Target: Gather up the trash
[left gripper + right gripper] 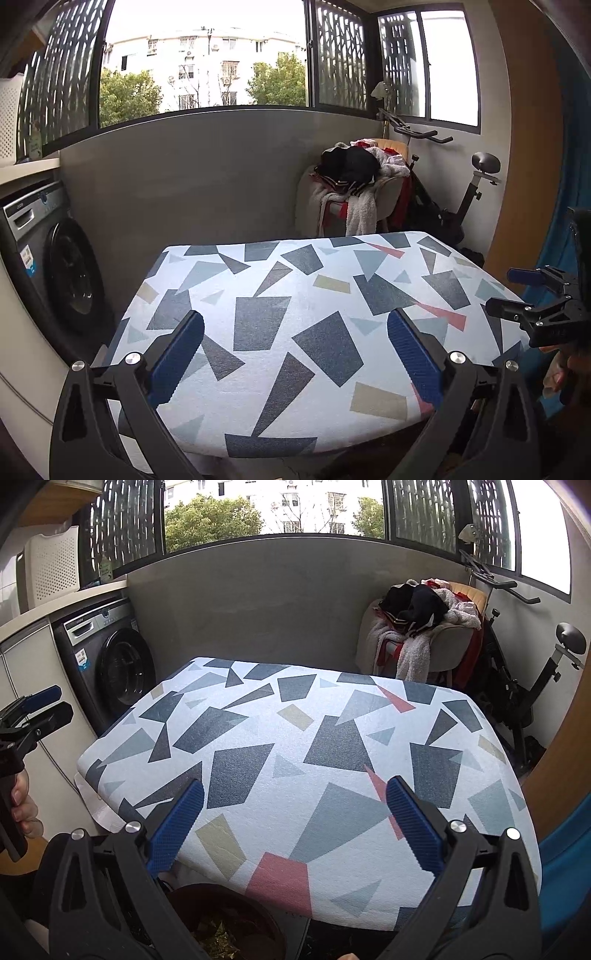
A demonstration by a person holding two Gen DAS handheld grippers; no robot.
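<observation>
Left wrist view: table [303,369] with a geometric-patterned cover, largest item, filling the middle; nothing lies on the visible top. Washing machine [55,266] beyond the table's left edge. Chair heaped with clothes [354,184] past the far right corner, exercise bike [469,192] beside it. Left gripper [295,354]: blue-padded fingers spread wide apart, holding nothing, poised over the table's near edge. Right gripper [517,295] at the table's right edge, fingers parted, empty.

Right wrist view: right gripper [295,827], fingers wide apart, empty, over the near edge. Dark round bin [229,923] below the near edge, between the fingers' bases; gold-coloured scraps of trash [218,936] inside it. Left gripper [40,709] at far left, fingers parted.
</observation>
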